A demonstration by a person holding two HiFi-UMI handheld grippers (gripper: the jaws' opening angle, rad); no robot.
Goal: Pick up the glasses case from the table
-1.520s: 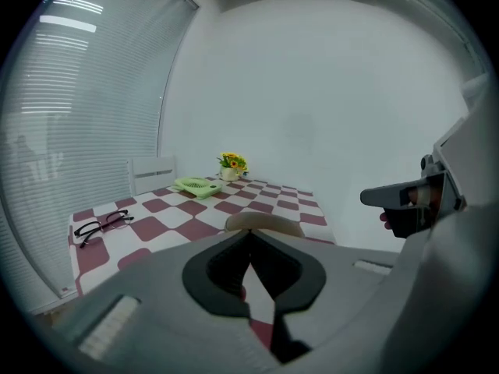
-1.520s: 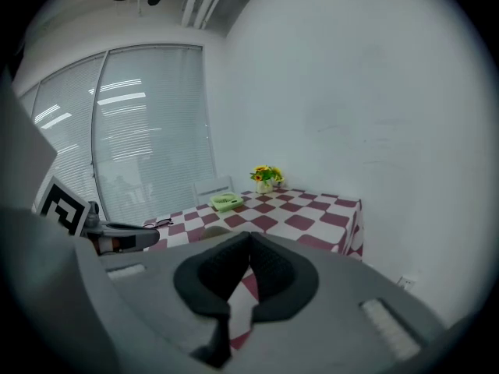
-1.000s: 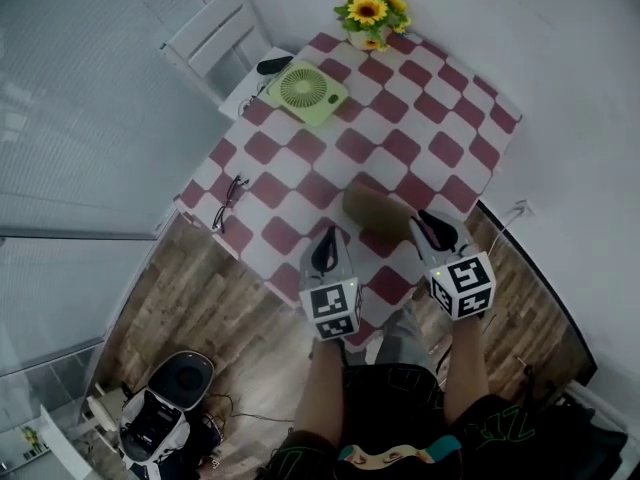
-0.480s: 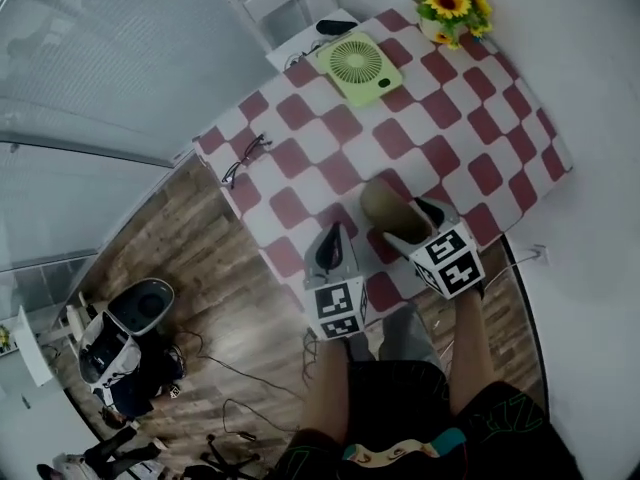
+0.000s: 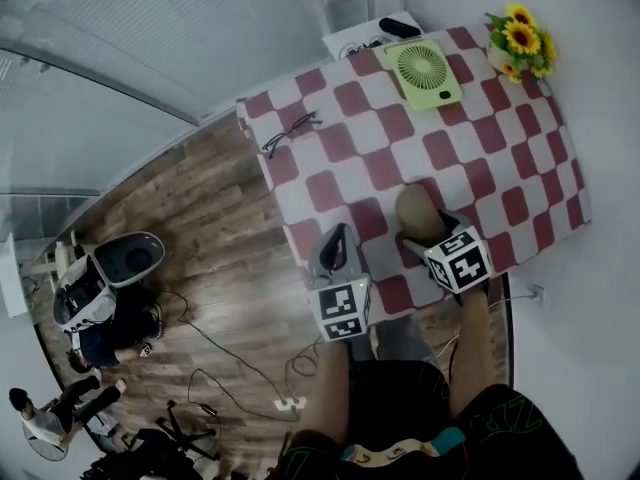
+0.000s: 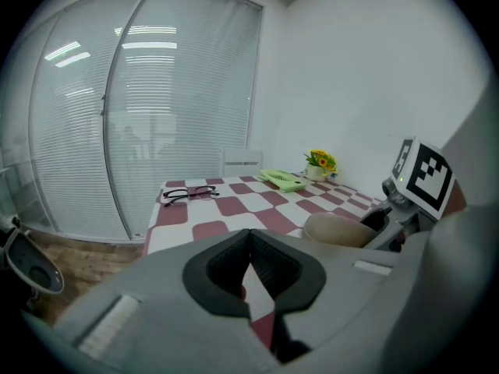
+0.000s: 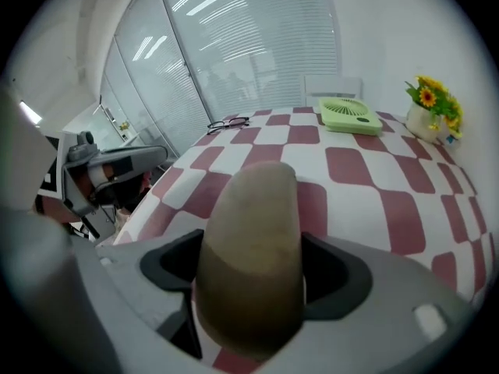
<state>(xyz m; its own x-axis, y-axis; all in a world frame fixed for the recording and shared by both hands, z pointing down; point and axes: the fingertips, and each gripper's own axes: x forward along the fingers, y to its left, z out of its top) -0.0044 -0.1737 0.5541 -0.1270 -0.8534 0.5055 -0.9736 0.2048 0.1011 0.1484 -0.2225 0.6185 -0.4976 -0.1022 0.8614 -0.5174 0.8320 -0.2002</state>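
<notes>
We are straddling the smooth, rounded tan glasses case point(image 7: 253, 240) with our right gripper point(image 5: 432, 236), its jaws having just been opening wide, near the checked table's point(image 5: 350, 168) front edge. Our left gripper point(image 5: 335, 251) is hovering closed alongside, with bare cloth stretching beyond.

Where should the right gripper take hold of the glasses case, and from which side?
Probably across its narrow width near the nearer rounded end, from above: the glasses case lies flat, lengthwise between the right gripper's jaws, which have just been opening.
</notes>
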